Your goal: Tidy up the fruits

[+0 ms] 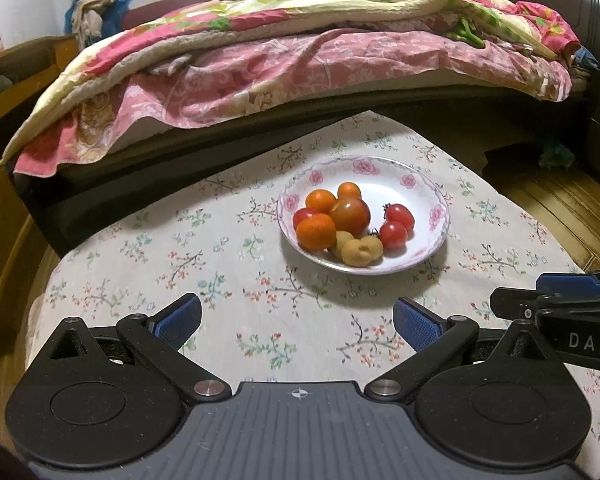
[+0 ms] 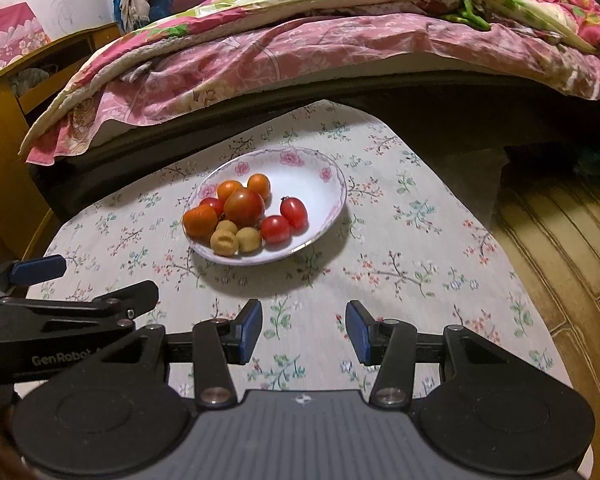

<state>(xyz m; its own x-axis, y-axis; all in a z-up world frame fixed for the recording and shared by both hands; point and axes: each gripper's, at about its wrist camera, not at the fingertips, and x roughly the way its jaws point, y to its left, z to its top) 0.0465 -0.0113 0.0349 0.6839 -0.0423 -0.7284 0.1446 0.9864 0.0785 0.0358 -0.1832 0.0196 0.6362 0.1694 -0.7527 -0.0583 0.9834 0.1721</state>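
A white bowl point(image 1: 416, 188) point(image 2: 300, 176) with a pink flower rim sits on the flowered tablecloth point(image 1: 228, 280) point(image 2: 412, 248). It holds several fruits: oranges point(image 1: 317, 232) point(image 2: 200, 221), a large tomato point(image 1: 351, 211) point(image 2: 244, 207), small red tomatoes point(image 1: 393, 235) point(image 2: 294, 212) and tan longans point(image 1: 362, 252) point(image 2: 225, 242). My left gripper point(image 1: 297, 326) is open, well short of the bowl, with nothing between its blue pads. My right gripper point(image 2: 304, 330) is open too, nearer than the bowl and empty. Each gripper shows at the edge of the other's view.
A bed point(image 1: 300, 64) point(image 2: 320, 48) with a pink and yellow quilt runs behind the table. Wooden furniture point(image 1: 16, 92) stands at the left. Wood floor point(image 2: 560, 240) lies to the right of the table's edge.
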